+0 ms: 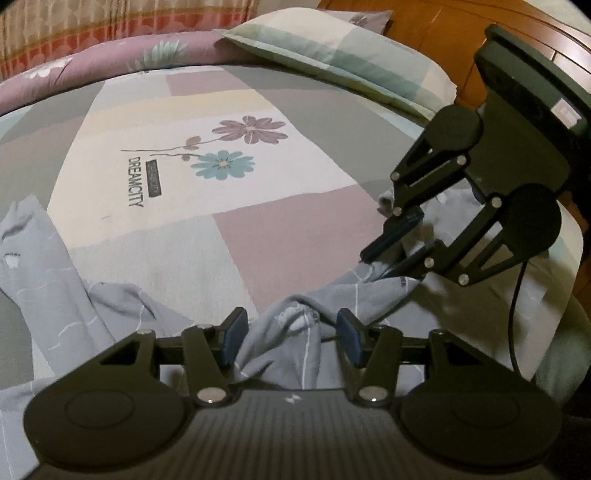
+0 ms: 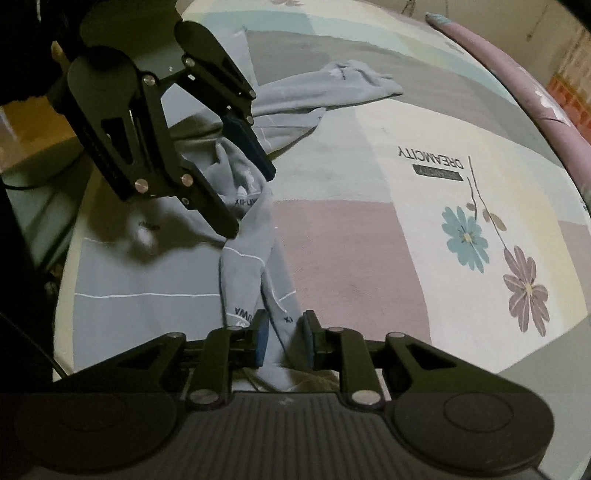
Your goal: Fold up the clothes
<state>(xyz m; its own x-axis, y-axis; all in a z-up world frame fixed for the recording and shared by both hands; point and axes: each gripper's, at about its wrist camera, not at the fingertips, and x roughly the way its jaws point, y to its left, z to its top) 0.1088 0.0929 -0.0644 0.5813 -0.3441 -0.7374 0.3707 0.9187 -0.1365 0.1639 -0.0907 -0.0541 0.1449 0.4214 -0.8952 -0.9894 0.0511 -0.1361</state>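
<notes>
A light grey-blue garment (image 1: 280,354) with thin white lines lies crumpled along the near edge of the bed. My left gripper (image 1: 291,338) is shut on a bunched ridge of it near the collar, and the cloth tents up between its pads. From the right wrist view the left gripper (image 2: 251,201) bears on that raised fold of the garment (image 2: 147,273). My right gripper (image 2: 284,338) stands open, with a narrow strip of the same fold lying between its blue pads. From the left wrist view the right gripper (image 1: 373,265) points down onto the cloth at the right.
The patchwork bed sheet (image 1: 258,251) with printed flowers spreads beyond the garment. One sleeve (image 1: 33,236) trails to the left. A checked pillow (image 1: 332,55) and a rolled purple quilt (image 1: 110,62) lie at the far side. A wooden headboard (image 1: 443,22) stands at the right.
</notes>
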